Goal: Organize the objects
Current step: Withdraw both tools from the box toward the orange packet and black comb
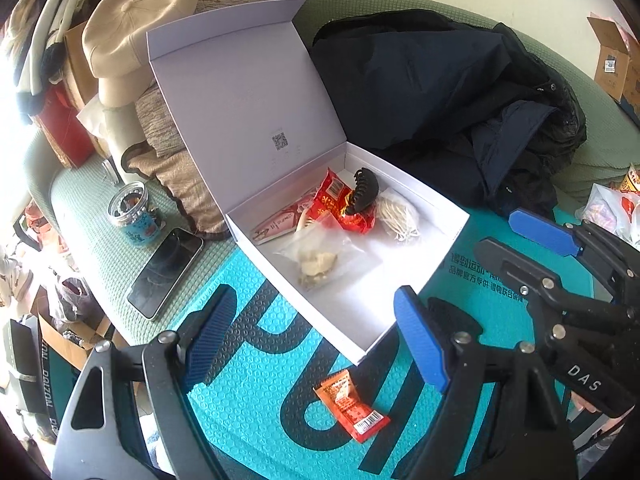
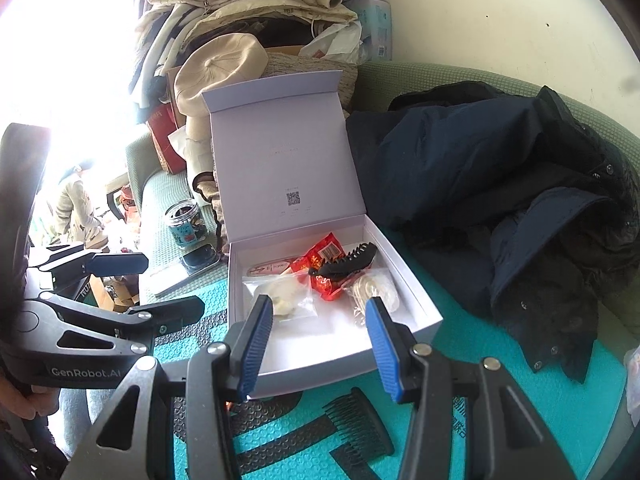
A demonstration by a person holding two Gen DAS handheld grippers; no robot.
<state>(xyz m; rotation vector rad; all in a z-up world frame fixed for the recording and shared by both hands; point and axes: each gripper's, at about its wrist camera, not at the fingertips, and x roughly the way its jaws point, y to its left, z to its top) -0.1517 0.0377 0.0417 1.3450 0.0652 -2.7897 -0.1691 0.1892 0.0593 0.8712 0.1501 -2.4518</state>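
An open white box with a raised lid sits on a teal mat. Inside lie a black hair claw, red snack packets, a clear bag and a white bundle. An orange packet lies on the mat in front of the box, between my left gripper's fingers. My left gripper is open and empty. My right gripper is open and empty, above a black comb.
A dark jacket lies to the right of the box. A phone and a small jar sit left of it on a green cushion. A beige hat and piled clothes stand behind.
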